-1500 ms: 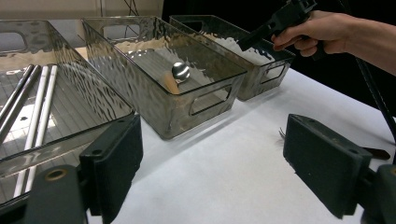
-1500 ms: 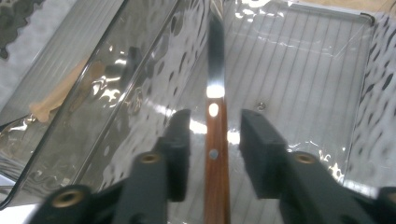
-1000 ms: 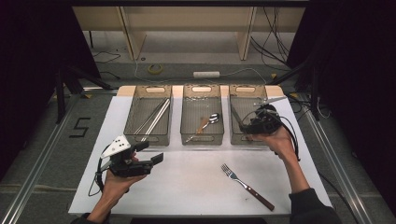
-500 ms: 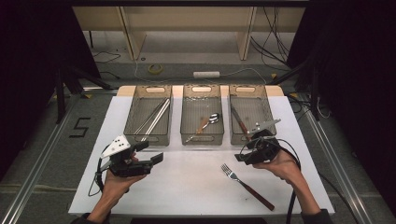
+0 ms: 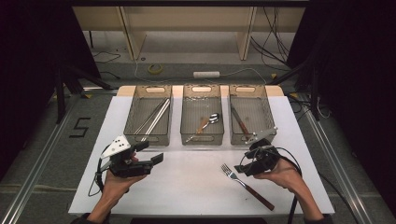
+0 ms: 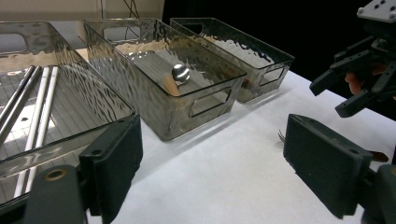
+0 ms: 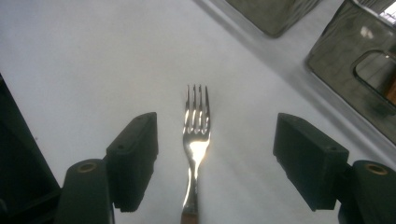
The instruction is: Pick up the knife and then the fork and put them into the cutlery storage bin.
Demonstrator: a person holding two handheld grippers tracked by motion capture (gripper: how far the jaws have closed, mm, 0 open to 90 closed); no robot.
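1. Two tongs are held low over the near half of the white desk (image 5: 196, 186), one in each of the person's hands; both stand spread with nothing gripped.
2. Nearest the front edge, the fork (image 5: 246, 185) lies flat on the desk, its brown handle running toward the near right corner and its tines pointing away toward the bins.
3. Right tongs (image 5: 239, 169) hover just over the fork's head, and their jaws have just been opening; in the right gripper view the fork (image 7: 196, 140) sits midway between the two pads, touching neither.
4. Left tongs (image 5: 152, 152) hang on the other side, well apart from the fork, pointing across the desk toward the right tongs; in the left gripper view their pads frame bare white surface.
5. Open room: the stretch of desk between the two tongs is bare, and a narrow white strip separates them from the bins.
6. Three clear bins stand side by side along the far edge, close together but not touching.
7. Left bin (image 5: 133, 126) holds long silvery sticks (image 5: 154, 117) lying diagonally.
8. Middle bin (image 5: 188, 126) holds a spoon (image 5: 212, 118) with a brownish utensil beside it.
9. Right bin (image 5: 264, 122) holds a knife (image 5: 239, 120) with a dark handle lying lengthwise.
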